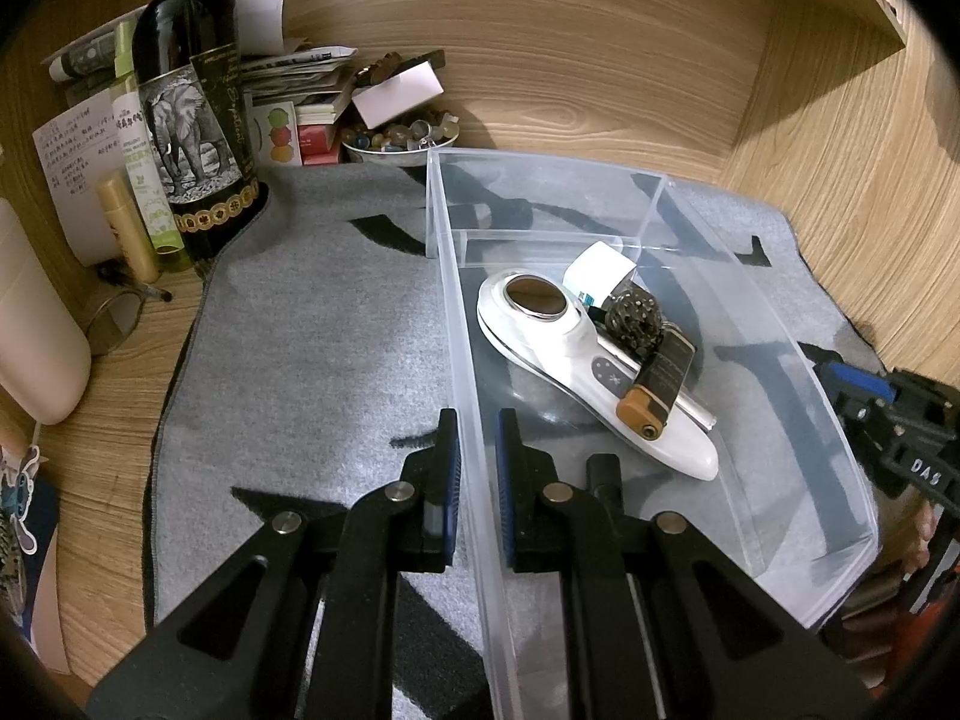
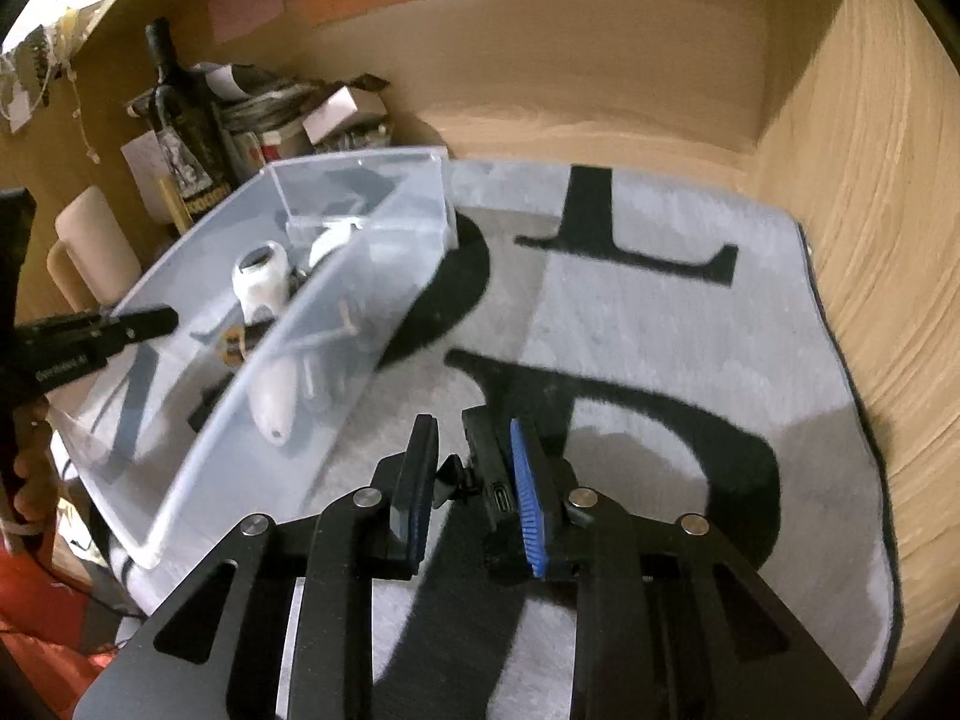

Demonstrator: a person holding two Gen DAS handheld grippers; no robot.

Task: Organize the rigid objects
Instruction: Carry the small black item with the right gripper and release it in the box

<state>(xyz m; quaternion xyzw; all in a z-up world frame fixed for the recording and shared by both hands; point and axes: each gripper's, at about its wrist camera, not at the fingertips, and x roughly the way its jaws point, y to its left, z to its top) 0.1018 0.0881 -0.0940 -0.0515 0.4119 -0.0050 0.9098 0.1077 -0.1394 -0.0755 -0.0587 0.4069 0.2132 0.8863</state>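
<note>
A clear plastic bin (image 1: pixel 454 300) stands on the grey mat. Inside lie a white handheld device (image 1: pixel 570 360) with a round metal plate, a small white box (image 1: pixel 603 273), a black beaded piece (image 1: pixel 633 318) and a black-and-brown stick (image 1: pixel 657 384). My left gripper (image 1: pixel 480 462) is shut on the bin's left wall. In the right wrist view, the bin (image 2: pixel 288 324) and the white device (image 2: pixel 273 408) lie to the left. My right gripper (image 2: pixel 474 453) hangs over the mat beside the bin, shut on a small black device (image 2: pixel 489 468) with a port on its end.
The grey mat (image 2: pixel 660 324) with big black letters covers the desk. A wine bottle (image 1: pixel 192 108), tubes, papers and a bowl of beads (image 1: pixel 396 138) crowd the back left corner. A white mug (image 1: pixel 30 324) stands at the left. Wooden walls (image 2: pixel 870 240) close the back and right.
</note>
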